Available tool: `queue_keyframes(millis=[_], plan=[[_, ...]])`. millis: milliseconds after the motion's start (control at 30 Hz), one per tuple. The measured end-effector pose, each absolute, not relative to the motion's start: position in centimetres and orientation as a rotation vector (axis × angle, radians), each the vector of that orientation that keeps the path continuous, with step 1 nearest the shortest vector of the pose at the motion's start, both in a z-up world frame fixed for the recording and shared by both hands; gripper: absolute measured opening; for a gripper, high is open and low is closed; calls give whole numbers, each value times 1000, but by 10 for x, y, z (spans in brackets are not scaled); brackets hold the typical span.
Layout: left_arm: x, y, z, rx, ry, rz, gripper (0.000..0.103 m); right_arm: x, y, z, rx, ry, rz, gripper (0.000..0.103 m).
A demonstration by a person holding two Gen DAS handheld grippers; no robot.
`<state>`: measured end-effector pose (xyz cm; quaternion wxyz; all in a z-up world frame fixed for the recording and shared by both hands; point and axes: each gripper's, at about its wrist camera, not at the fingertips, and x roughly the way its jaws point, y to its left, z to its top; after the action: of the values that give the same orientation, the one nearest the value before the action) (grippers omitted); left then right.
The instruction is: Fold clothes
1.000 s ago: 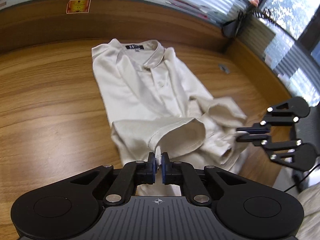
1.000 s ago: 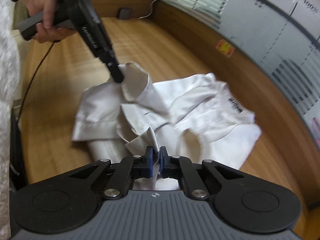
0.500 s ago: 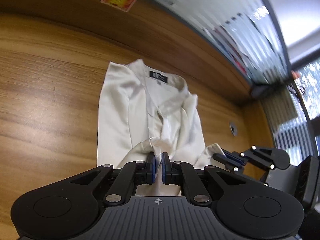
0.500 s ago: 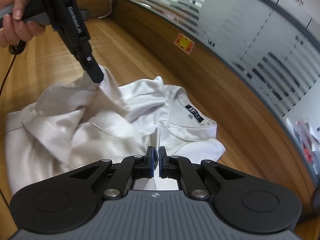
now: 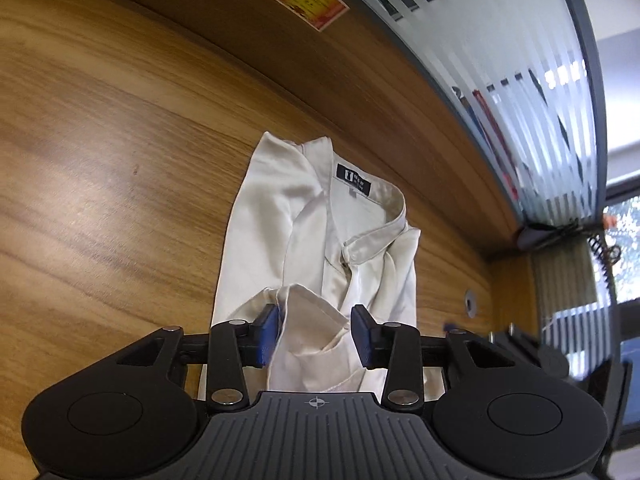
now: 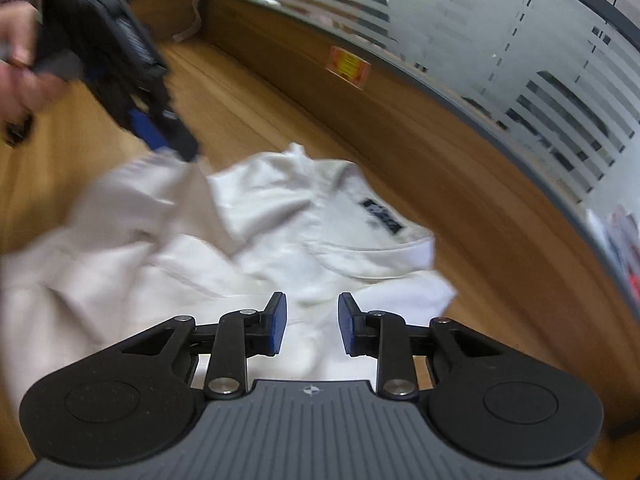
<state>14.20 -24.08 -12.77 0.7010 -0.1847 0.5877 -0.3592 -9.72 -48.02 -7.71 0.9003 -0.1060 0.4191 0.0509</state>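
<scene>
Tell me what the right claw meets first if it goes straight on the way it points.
Most likely the shirt: white cloth lies directly ahead of the open right claw. Depth is unclear.

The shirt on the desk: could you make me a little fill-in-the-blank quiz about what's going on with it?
1. The shirt lies on a ____ desk.
2. Inside its collar sits a dark ____.
3. The jaws of the left tool stand ____, with cloth between them.
4. The right tool has its jaws ____ too.

Missing words: wooden; label; open; open
</scene>
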Motion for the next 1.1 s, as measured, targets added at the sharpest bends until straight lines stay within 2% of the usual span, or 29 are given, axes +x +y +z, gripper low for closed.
queue_keyframes(millis=[100,133,200,467,600,1100], plan=[[141,-231,-124,-452,1306,-803,51,-115,-460,-68,-170,850,170,49],[140,-230,-122,-448,1305,-809,55,-120,-451,-66,-172,842,197,50],[137,-228,-117,-420,1294,-820,56,-128,-433,-65,-190,833,251,52],[114,-215,-92,-330,1224,-852,66,-128,-369,-79,-353,843,432,52],[98,-212,-83,-266,1211,-834,80,-119,-352,-87,-388,856,500,52],[52,-184,-79,-135,1222,-900,97,-123,-312,-103,-889,839,665,52]])
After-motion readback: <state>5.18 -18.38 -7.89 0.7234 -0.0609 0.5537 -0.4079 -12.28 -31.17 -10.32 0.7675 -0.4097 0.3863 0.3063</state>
